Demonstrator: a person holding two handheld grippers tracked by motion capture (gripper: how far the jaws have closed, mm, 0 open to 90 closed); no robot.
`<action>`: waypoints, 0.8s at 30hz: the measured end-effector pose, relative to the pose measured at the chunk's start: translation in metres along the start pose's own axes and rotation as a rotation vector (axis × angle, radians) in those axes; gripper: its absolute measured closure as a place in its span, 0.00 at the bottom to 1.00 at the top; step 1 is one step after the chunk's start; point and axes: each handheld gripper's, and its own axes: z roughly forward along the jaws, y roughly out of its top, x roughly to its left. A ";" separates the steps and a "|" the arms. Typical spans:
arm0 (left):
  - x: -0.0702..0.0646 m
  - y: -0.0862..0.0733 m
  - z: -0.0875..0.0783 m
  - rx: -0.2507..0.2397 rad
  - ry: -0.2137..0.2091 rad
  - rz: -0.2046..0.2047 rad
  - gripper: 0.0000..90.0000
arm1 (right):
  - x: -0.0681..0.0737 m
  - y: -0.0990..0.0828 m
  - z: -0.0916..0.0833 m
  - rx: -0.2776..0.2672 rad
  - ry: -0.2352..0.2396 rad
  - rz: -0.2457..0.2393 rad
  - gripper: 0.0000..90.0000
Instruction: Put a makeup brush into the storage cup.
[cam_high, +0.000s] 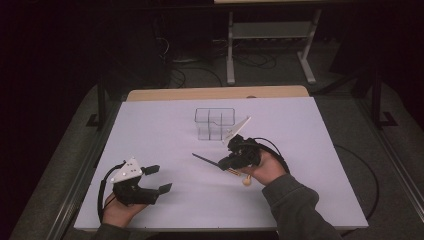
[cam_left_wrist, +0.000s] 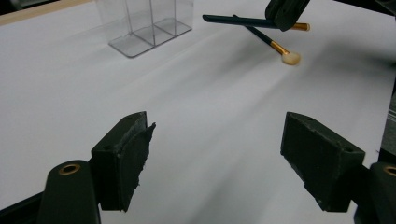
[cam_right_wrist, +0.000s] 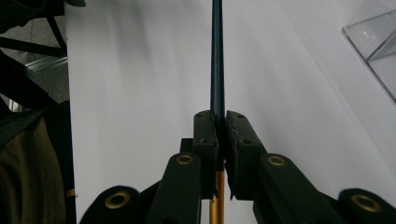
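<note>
The right gripper (cam_right_wrist: 219, 154) clamps a slim makeup brush (cam_right_wrist: 217, 60), dark handle, gold ferrule, above the desk's (cam_high: 165, 130) centre, near a clear organizer (cam_high: 215, 123). The left gripper (cam_left_wrist: 215, 158) is spread wide, empty, near the front-left corner.

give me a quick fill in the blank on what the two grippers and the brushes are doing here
1. The right gripper is shut on a dark-handled ____.
2. The left gripper's jaws stand ____ with nothing between them.
3. A second brush with a pale tip lies on the white ____.
4. The clear organizer stands on the table beyond the ____ gripper.

Missing words: brush; open; table; right
</note>
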 end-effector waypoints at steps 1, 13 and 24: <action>0.000 0.001 0.001 0.002 -0.004 -0.001 0.27 | 0.000 0.000 -0.002 0.001 0.003 0.001 0.92; 0.004 0.037 0.009 0.047 -0.055 0.060 0.32 | -0.005 -0.008 -0.023 -0.032 0.033 -0.019 0.92; 0.000 0.068 0.018 0.099 -0.120 0.124 0.36 | -0.005 -0.017 -0.038 -0.040 0.059 -0.034 0.92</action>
